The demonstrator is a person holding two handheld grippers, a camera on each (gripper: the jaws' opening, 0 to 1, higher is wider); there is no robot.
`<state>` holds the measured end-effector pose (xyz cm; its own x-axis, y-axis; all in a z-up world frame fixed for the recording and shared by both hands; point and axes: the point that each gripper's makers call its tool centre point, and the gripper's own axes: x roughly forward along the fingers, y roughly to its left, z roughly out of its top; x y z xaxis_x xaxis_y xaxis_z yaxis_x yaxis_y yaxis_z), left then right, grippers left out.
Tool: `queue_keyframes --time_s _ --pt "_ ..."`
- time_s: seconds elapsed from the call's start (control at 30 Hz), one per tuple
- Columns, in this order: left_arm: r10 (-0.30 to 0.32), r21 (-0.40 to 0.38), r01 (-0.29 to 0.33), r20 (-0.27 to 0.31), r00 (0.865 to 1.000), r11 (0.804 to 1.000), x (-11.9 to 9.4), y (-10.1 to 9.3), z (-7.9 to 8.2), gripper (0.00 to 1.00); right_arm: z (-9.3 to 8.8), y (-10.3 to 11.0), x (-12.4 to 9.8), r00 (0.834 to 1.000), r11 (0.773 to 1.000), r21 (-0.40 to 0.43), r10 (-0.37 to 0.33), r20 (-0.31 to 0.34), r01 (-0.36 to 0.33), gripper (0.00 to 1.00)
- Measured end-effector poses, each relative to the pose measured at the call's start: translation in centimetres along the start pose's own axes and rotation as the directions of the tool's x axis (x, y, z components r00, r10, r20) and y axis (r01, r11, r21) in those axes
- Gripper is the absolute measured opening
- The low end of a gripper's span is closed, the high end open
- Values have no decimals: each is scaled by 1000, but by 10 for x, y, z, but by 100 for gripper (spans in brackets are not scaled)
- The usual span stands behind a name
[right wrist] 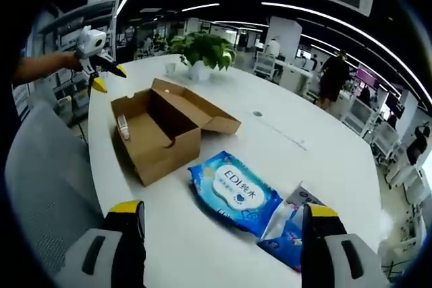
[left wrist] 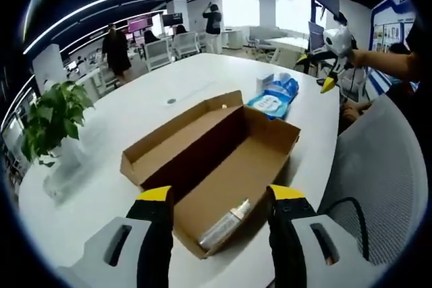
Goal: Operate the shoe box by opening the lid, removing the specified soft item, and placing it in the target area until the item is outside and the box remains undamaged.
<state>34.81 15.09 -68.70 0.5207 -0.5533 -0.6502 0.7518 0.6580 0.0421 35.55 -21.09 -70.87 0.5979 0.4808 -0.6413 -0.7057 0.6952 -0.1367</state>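
In the left gripper view, the open brown cardboard shoe box (left wrist: 212, 160) lies on the white table (left wrist: 135, 109), its long axis running away from the spread left gripper (left wrist: 221, 197); in the right gripper view, the blue soft wipes pack (right wrist: 234, 192) lies outside the box, just ahead of the empty, parted right gripper (right wrist: 223, 215), the nearer one

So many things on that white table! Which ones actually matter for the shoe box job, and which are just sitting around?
Part of the job:
- shoe box, lid already open
- blue wipes pack, lying outside the box
- left tool, open
- right tool, open

Just lying about:
- small bottle inside the box
- potted plant
- smaller packet beside the wipes
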Motion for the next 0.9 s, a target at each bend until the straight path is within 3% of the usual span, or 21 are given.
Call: queue_keyframes --time_s 0.47,0.9 --pt "-56 73 61 -72 996 995 10 9 -2 52 -3 24 -14 999 999 41 -24 27 23 97" --pt "-117 126 139 -169 979 982 29 8 -10 48 -11 47 -27 998 996 85 -43 38 40 98"
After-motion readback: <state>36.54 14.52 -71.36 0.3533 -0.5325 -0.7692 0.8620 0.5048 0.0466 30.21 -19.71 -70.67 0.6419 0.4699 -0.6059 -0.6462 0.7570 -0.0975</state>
